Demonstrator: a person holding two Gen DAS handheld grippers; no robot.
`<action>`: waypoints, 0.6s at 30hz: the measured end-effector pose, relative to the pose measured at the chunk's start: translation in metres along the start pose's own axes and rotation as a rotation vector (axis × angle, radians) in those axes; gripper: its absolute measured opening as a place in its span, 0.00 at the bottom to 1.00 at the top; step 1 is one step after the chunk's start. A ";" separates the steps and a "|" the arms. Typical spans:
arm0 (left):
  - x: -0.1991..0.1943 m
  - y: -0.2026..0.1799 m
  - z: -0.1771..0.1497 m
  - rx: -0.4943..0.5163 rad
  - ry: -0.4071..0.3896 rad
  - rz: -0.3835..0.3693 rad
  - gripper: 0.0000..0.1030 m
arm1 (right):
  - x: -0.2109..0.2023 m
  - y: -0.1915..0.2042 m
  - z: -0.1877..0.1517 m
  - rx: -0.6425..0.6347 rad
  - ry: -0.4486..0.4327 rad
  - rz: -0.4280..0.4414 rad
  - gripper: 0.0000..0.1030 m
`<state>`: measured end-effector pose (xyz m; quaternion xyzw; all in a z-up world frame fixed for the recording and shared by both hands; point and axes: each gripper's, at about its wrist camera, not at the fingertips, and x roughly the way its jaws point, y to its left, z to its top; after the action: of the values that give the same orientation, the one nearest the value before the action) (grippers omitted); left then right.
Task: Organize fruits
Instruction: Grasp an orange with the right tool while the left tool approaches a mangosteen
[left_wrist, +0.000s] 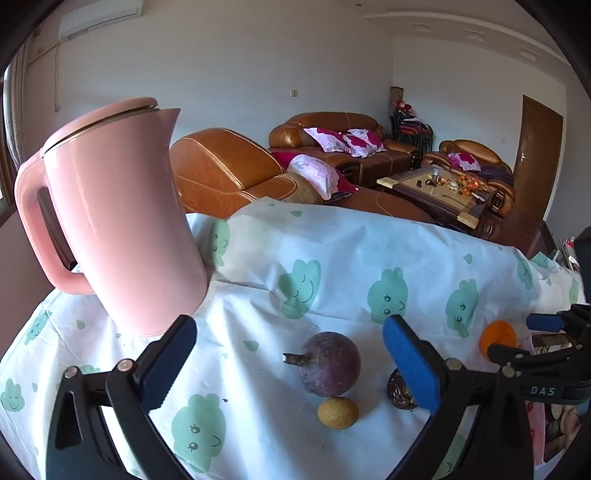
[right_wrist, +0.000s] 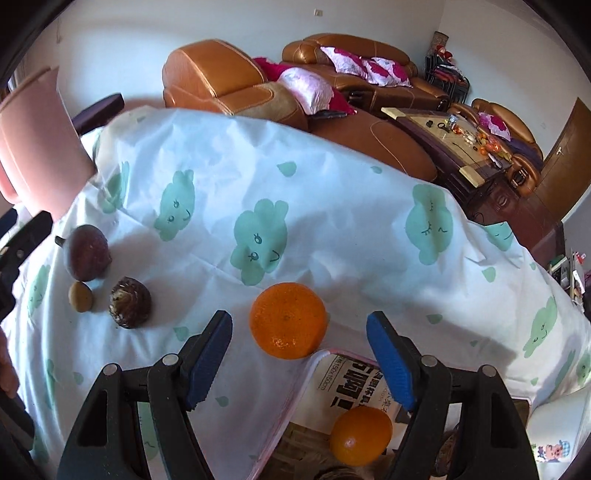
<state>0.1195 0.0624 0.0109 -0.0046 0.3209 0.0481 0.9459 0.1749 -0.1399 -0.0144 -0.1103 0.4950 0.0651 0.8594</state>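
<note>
A round orange citrus fruit lies on the desk between the right hand-held gripper's wide-open, empty jaws.

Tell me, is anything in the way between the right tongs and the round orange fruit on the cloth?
Nothing visible. The right tongs stand open and empty, and the round orange fruit on the cloth lies just ahead, with only bare white cloud-print tablecloth between.

My black left gripper with blue pads is tilted downward, jaws wide and empty; my matching right gripper likewise.
</note>
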 end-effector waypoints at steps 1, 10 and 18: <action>-0.001 -0.002 0.000 0.010 -0.003 -0.004 1.00 | 0.006 0.002 0.001 -0.023 0.023 -0.034 0.73; -0.008 -0.016 0.001 0.056 -0.021 -0.064 0.92 | 0.010 0.004 0.002 -0.068 0.046 -0.063 0.46; -0.012 -0.057 -0.007 0.125 0.017 -0.207 0.82 | -0.063 -0.026 -0.025 0.195 -0.288 -0.039 0.46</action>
<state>0.1106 0.0047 0.0111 0.0209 0.3289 -0.0702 0.9415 0.1279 -0.1713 0.0306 -0.0256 0.3684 0.0152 0.9292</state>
